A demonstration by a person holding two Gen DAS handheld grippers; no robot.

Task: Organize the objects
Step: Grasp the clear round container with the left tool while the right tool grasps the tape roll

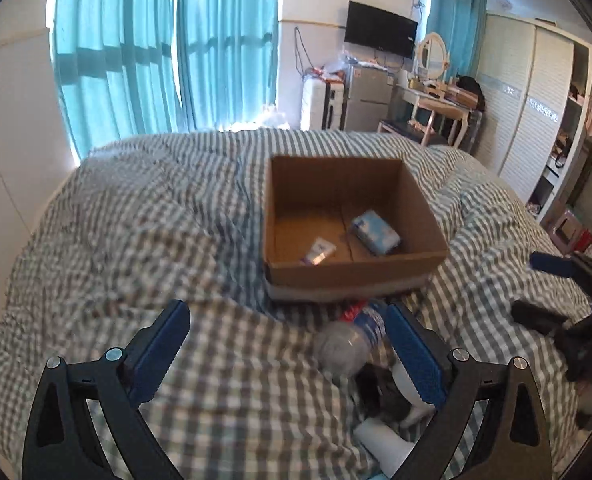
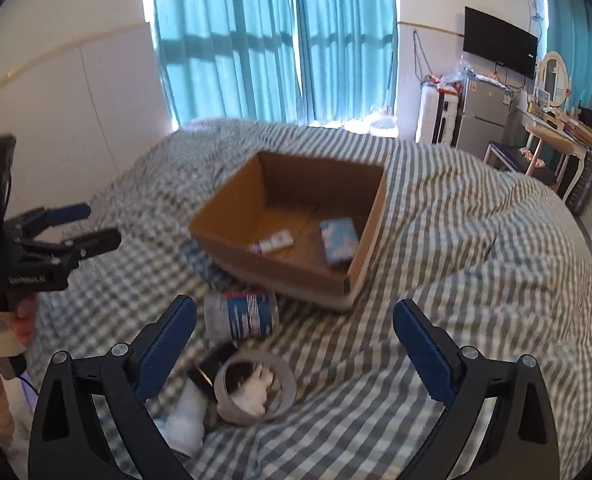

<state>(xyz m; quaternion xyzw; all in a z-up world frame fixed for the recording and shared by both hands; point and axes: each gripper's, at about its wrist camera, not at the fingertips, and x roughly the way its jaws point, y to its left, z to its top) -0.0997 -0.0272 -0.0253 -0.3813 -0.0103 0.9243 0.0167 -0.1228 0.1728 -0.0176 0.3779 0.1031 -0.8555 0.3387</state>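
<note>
Now both grippers, left (image 1: pixel 284 354) and right (image 2: pixel 296 344), gape empty between pickups; the clear plastic bottle with blue label (image 2: pixel 241 316) lies beside the brown cardboard box (image 2: pixel 352 276) mid-bed, next for grabbing.

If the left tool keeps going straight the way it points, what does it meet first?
Probably the bare checked duvet, just short of the box. The left tool is open and empty; the bottle lies right of centre. Depth is unclear.
</note>
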